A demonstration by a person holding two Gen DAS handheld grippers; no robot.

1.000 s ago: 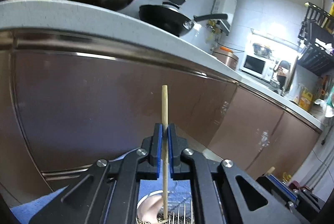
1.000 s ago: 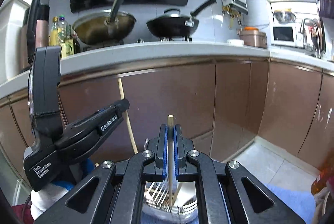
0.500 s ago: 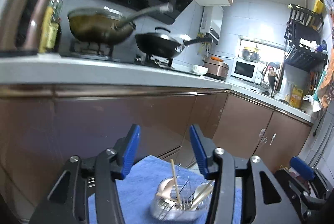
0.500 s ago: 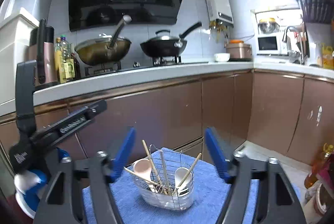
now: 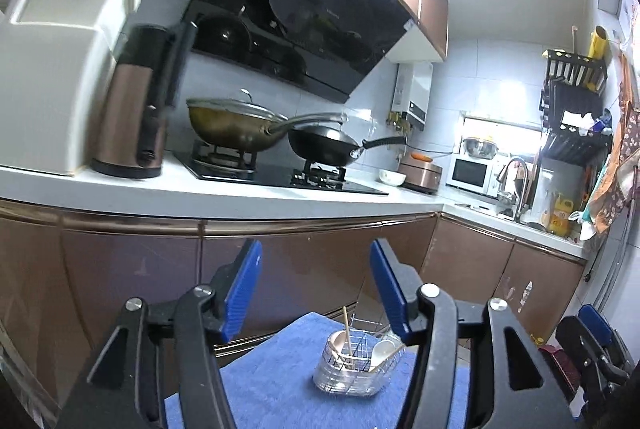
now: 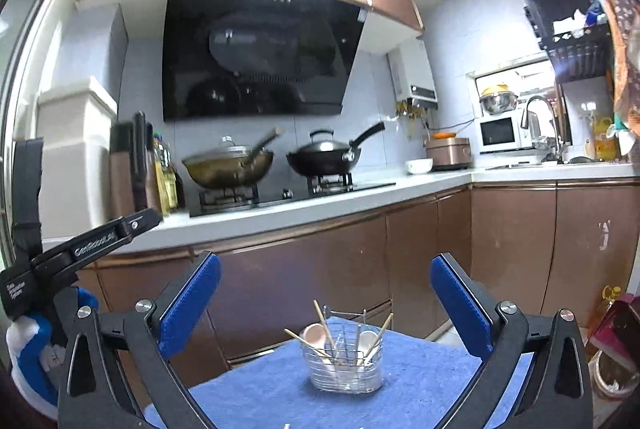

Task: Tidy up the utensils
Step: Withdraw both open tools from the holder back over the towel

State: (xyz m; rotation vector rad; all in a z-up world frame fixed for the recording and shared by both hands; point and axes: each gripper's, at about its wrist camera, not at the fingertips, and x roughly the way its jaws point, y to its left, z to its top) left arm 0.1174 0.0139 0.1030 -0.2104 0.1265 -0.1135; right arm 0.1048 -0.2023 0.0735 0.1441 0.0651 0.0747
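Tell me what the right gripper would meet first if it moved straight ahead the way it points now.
Probably the brown cabinet fronts under the counter. The right gripper is open and empty, aimed above the wire utensil basket on the blue cloth, so it would likely pass over the basket; depth is unclear.

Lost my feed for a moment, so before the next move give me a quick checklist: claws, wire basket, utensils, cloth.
1. Left claw open, holding nothing: ok.
2. Right claw open, holding nothing: ok.
3. Wire utensil basket upright on the blue cloth: ok.
4. Wooden chopsticks and pale spoons standing inside the basket: ok.
5. More utensils left to sort: cannot tell; a small pale tip at the right-wrist view's bottom edge is unclear.
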